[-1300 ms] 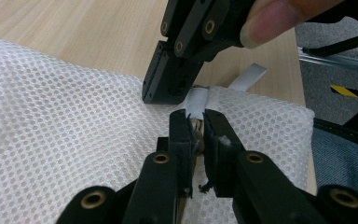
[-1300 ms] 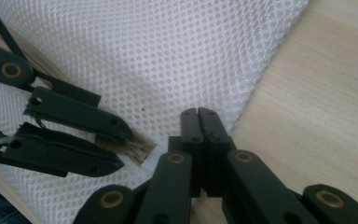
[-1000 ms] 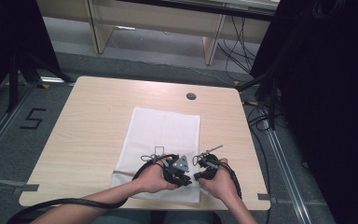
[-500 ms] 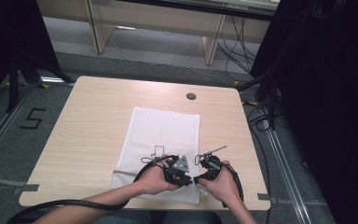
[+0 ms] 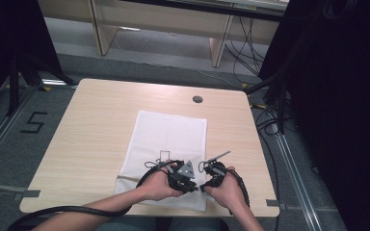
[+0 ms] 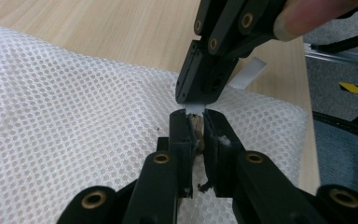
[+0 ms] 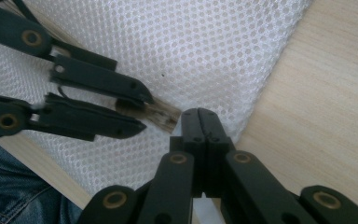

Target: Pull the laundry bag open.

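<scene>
White mesh fabric bag [image 5: 166, 154] lies flat on light wood table [image 5: 91, 130], centre-right, near edge by the person. Small brownish tab [image 7: 161, 115] at bag's near-right corner is pinched in left gripper [image 6: 196, 122], jaws narrow around it. Right gripper [image 7: 200, 116] tip-to-tip w/ left, jaws pressed together on a thin white strip [image 6: 196, 108]. Both hands [image 5: 161, 185] side by side over bag's near edge.

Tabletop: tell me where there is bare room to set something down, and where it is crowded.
Bare wood lies left of the white mesh cloth, out to the table's left edge. A narrower strip runs right of the cloth, and a band runs behind it around the round grommet hole. The near edge is crowded: the left claw and right claw meet over the cloth's front.
</scene>
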